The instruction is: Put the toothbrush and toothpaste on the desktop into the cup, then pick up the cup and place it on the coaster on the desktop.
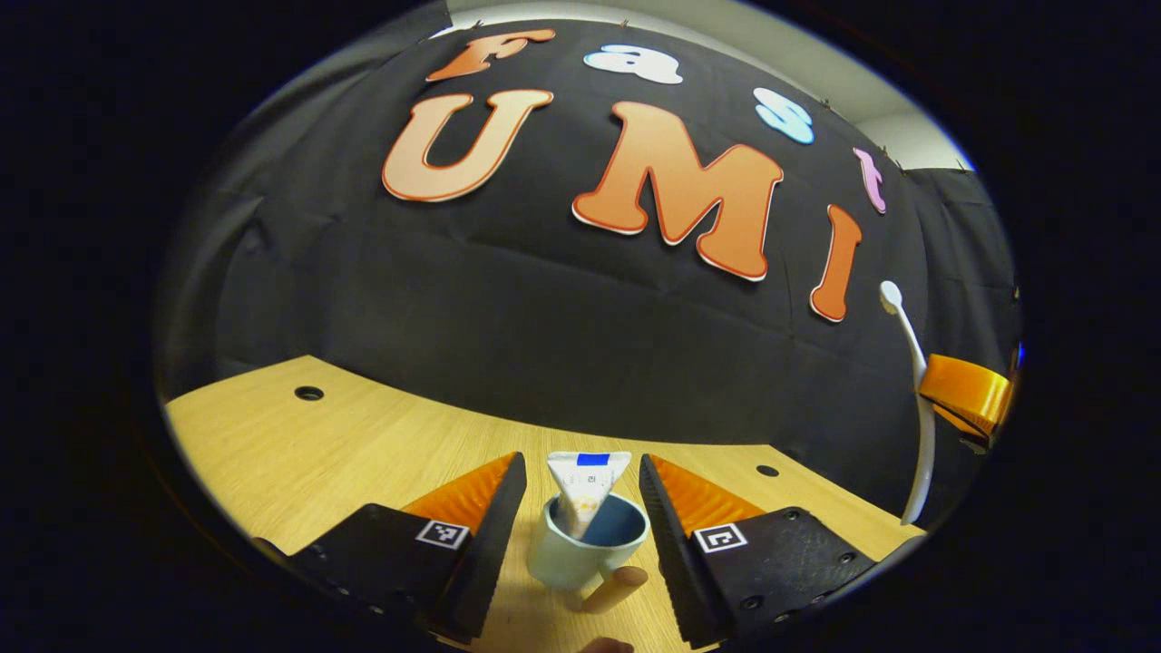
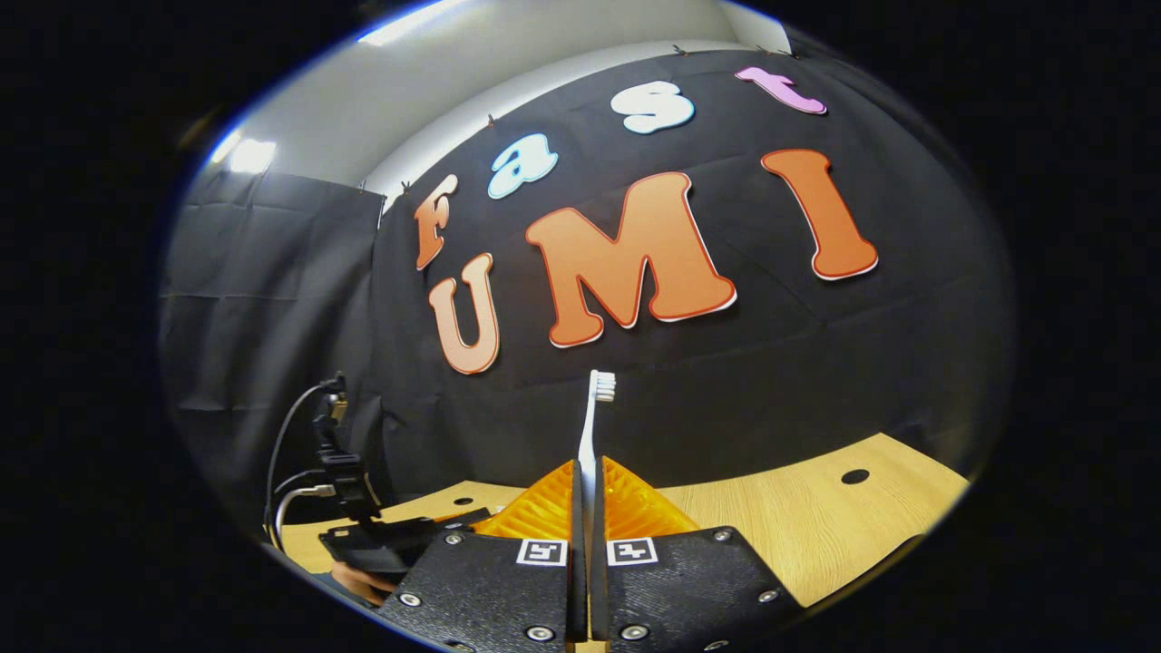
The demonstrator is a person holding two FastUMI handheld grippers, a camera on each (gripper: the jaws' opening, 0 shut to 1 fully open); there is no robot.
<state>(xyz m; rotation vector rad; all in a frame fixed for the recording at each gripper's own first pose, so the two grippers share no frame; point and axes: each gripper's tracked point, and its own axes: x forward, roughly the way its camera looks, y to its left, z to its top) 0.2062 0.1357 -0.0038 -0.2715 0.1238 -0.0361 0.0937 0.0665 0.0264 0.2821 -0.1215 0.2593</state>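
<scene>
Right of cup [image 1: 588, 546], my right tongs [image 1: 970, 399] clamp toothbrush [image 1: 918, 408] upright, bristles up. Left tongs [image 1: 582, 508] wide apart, flanking cup, holding nothing. Toothpaste [image 1: 585, 494] inside cup on worktop [image 1: 299, 453].

Both grippers' fingers [image 1: 689, 544] carry square coded markers and screws.

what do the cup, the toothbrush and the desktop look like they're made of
Cup: probably glazed ceramic, going by its thick rim and soft sheen, pale outside and blue inside; the handle looks like wood.
Toothbrush: smooth white plastic, thin handle, white bristles, held in the right tongs.
Desktop: light wood or wood-look laminate, matte, with fine straight grain.
</scene>
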